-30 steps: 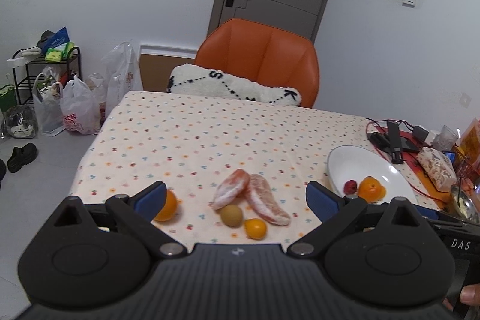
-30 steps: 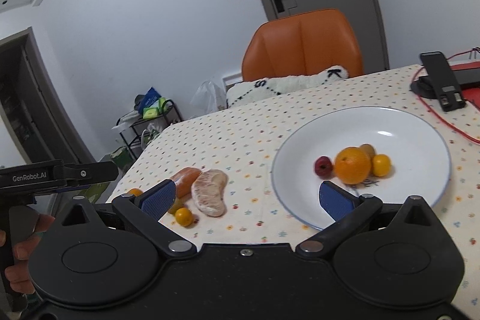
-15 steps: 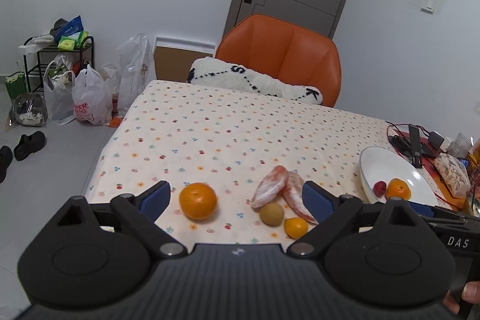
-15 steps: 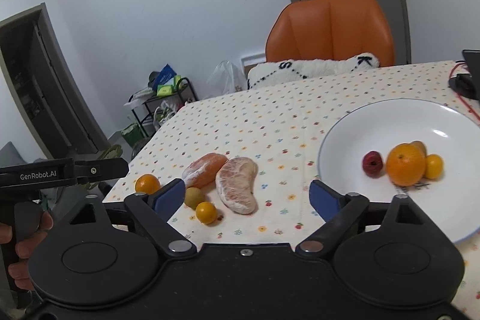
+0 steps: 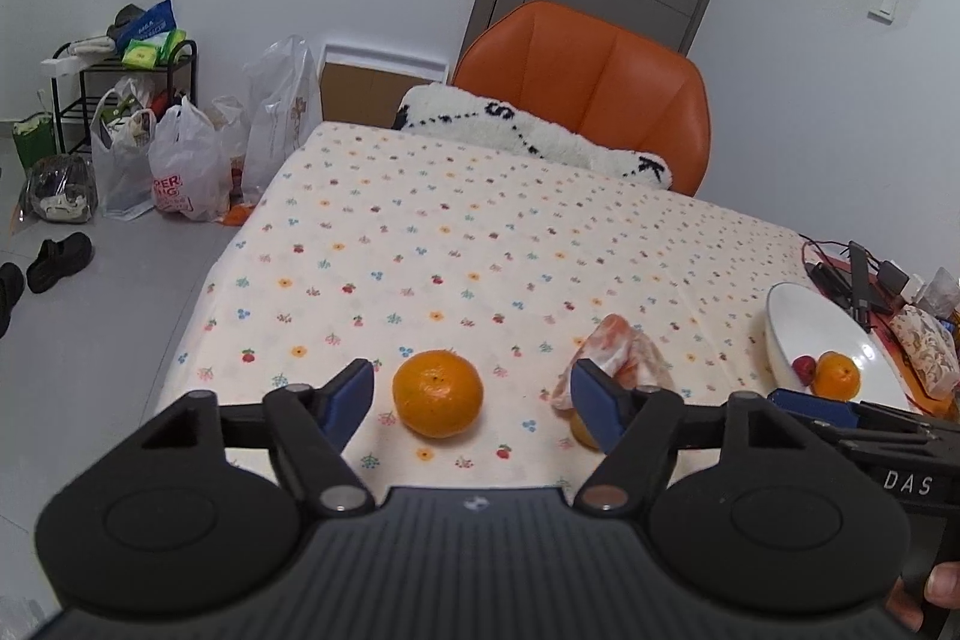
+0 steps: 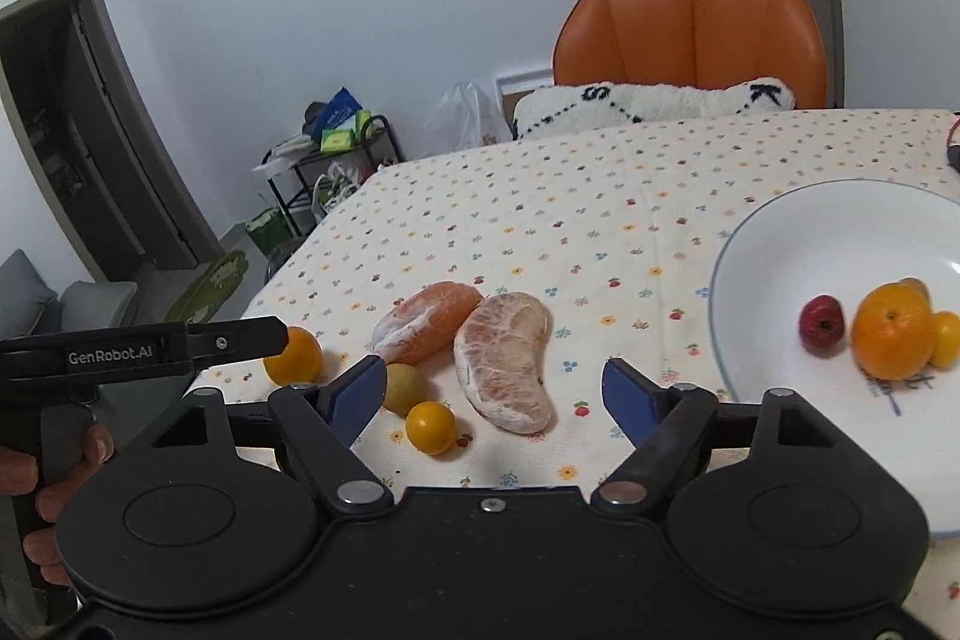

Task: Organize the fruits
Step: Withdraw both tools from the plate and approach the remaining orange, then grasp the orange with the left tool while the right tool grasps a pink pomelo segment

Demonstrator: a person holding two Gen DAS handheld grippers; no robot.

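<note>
The left gripper hangs low over the counter with its jaws wide and empty. An orange sits on the cloth squarely between the two blue pads, touching neither. The right gripper is likewise spread wide and holds nothing; it hovers just short of two peeled pomelo wedges lying side by side, with a small brown fruit and a small yellow fruit beside them.

Further right stands a white plate, already holding a bigger orange, a red fruit and a yellow one. The loose orange lies well apart from the plate, near the counter's left edge.

The step in hand looks like picking up that orange with the left gripper. To do it well, lower until the pads sit level with the fruit's widest part, then close gently — round fruit rolls if pinched high or off centre. Carry it over the wedges, not through them, and set it in a bare part of the plate.

Readable writing: "GenRobot.AI" on the left gripper's side — seen from the right camera — and "DAS" on the right gripper's body. A plastic bag on the floor shows red letters, "PER" and "ING", partly hidden. Dark marks on the plate are unreadable.
</note>
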